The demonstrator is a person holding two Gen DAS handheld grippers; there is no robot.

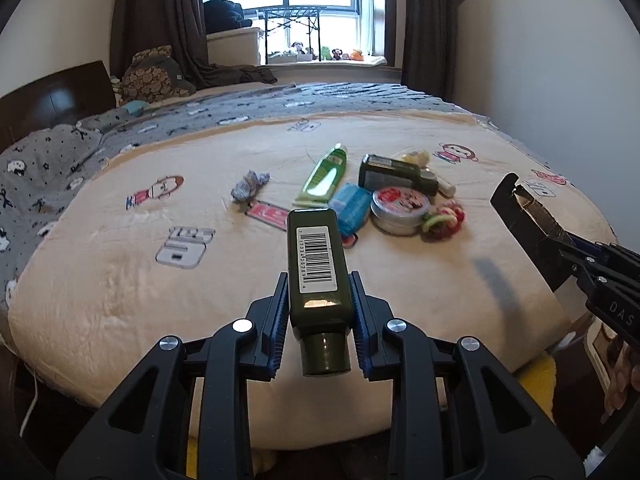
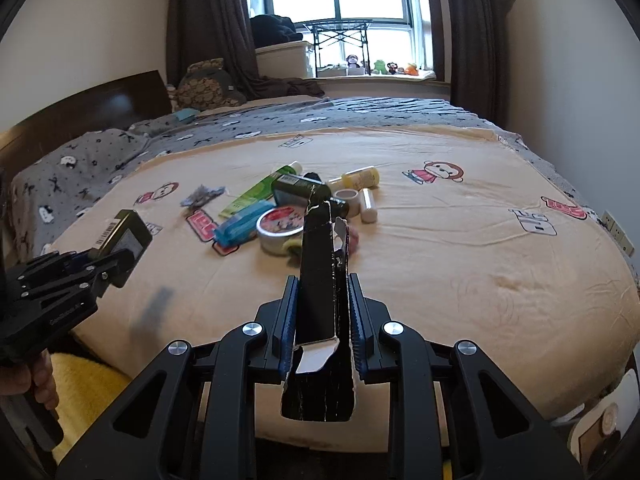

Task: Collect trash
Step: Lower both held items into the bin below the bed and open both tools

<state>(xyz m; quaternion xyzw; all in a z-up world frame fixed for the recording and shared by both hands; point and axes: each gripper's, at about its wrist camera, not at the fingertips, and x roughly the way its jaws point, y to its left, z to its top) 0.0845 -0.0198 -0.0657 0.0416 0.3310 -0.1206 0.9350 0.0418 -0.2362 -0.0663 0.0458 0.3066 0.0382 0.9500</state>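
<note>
My left gripper (image 1: 319, 312) is shut on a dark green bottle (image 1: 316, 264) with a barcode label, held above the near edge of the bed; it also shows in the right wrist view (image 2: 122, 234). My right gripper (image 2: 320, 312) is shut on a torn black cardboard box (image 2: 320, 292), also seen in the left wrist view (image 1: 528, 224). On the cream blanket (image 1: 120, 280) lie a crumpled grey wrapper (image 1: 250, 185), a green tube (image 1: 324, 176), a blue packet (image 1: 352, 206), a round tin (image 1: 400, 210), a second dark green bottle (image 1: 396, 174), a yellow bottle (image 2: 360, 178), a tape roll (image 2: 347, 197) and a white tube (image 2: 368, 205).
A colourful hair tie (image 1: 444, 220) lies by the tin. A dark headboard (image 1: 52, 100) and grey pillows (image 1: 36, 168) are at the left. A window sill with toys (image 1: 324, 54) is behind the bed. A yellow cloth (image 2: 84, 376) lies below the bed's near edge.
</note>
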